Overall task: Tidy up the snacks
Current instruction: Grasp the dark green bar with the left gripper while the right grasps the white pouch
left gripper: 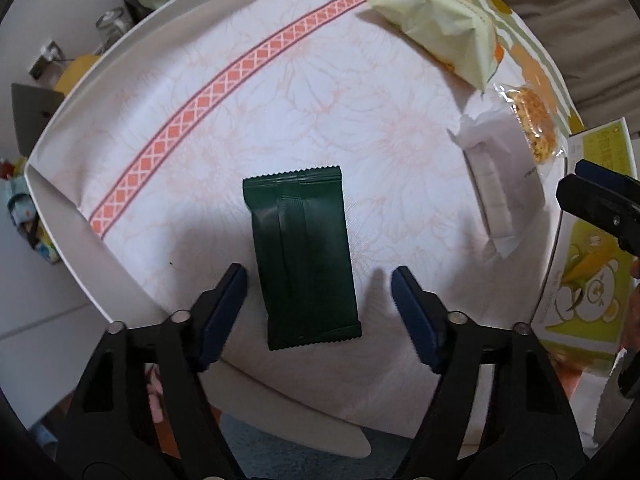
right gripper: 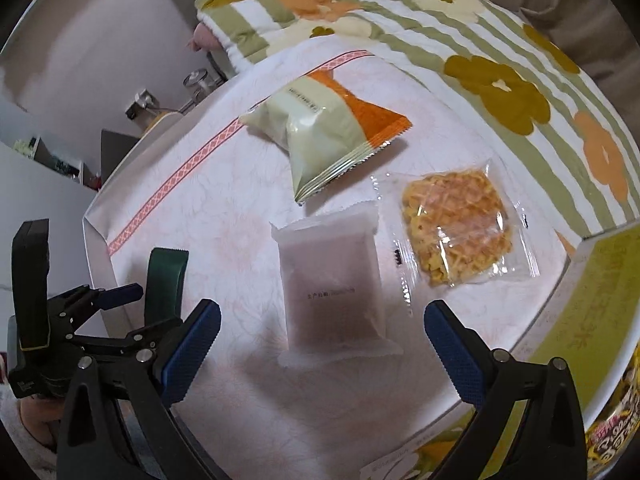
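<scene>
On the cloth-covered counter [right gripper: 248, 380], with the printed box [right gripper: 592, 292] at the 3 o'clock edge of your right view, the biggest risk sits with the largest pack: the pale green and orange pouch [right gripper: 320, 136] at 12 o'clock is puffy and half on its side, so a squeeze there would likely slide off or crush what is inside. Next down, the frosted white packet [right gripper: 332, 292] lies flat between the fingers of your right claw [right gripper: 322, 350], which is spread wide and grasping nothing; come down crooked and one pad may land on the clear waffle bag [right gripper: 456, 228] just beside it at 2 o'clock, dragging both. The dark green bar [left gripper: 304, 256] lies flat at the centre of your left view, its near end between the fingers of your left claw [left gripper: 318, 312], which is released, pads apart from the wrapper on either side. That foil looks slick and thin, so, as I judge it, closing on the flat faces' edges could buckle it or pinch the cloth and tug everything askew.
</scene>
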`<state>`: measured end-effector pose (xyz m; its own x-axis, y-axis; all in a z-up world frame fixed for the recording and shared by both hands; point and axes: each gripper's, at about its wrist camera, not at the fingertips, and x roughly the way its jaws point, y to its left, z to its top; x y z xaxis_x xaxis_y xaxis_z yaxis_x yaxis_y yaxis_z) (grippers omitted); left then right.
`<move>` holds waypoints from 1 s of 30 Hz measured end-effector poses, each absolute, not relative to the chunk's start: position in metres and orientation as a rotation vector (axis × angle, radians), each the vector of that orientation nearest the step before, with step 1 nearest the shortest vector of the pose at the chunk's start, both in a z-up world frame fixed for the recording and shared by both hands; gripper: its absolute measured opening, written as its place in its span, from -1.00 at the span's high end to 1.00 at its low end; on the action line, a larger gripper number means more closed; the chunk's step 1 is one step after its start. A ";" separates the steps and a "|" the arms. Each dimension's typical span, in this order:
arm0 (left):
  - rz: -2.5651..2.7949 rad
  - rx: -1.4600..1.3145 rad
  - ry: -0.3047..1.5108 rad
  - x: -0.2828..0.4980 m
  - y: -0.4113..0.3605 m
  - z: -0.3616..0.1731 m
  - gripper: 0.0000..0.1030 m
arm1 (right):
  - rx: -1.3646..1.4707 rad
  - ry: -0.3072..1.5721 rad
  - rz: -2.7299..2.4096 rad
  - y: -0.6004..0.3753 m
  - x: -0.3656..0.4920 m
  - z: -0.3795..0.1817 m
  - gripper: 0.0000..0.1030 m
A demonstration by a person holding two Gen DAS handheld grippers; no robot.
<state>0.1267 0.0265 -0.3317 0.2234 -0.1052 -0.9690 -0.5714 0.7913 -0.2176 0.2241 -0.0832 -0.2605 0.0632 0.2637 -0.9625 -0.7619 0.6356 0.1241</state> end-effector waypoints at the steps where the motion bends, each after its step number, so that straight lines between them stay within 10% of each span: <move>1: 0.360 -0.609 1.319 0.127 0.026 -0.330 -0.35 | -0.496 1.287 0.822 -0.082 0.223 -0.262 -0.97; 7: 0.428 -0.517 1.315 0.132 0.018 -0.328 0.10 | -0.552 1.305 0.805 -0.079 0.225 -0.272 -0.97; 20: 0.405 -0.518 1.309 0.133 0.029 -0.324 0.20 | -0.606 1.360 0.761 -0.071 0.238 -0.296 -0.95; 30: 0.381 -0.519 1.289 0.140 0.035 -0.318 0.20 | -0.592 1.475 0.753 -0.060 0.247 -0.325 -0.42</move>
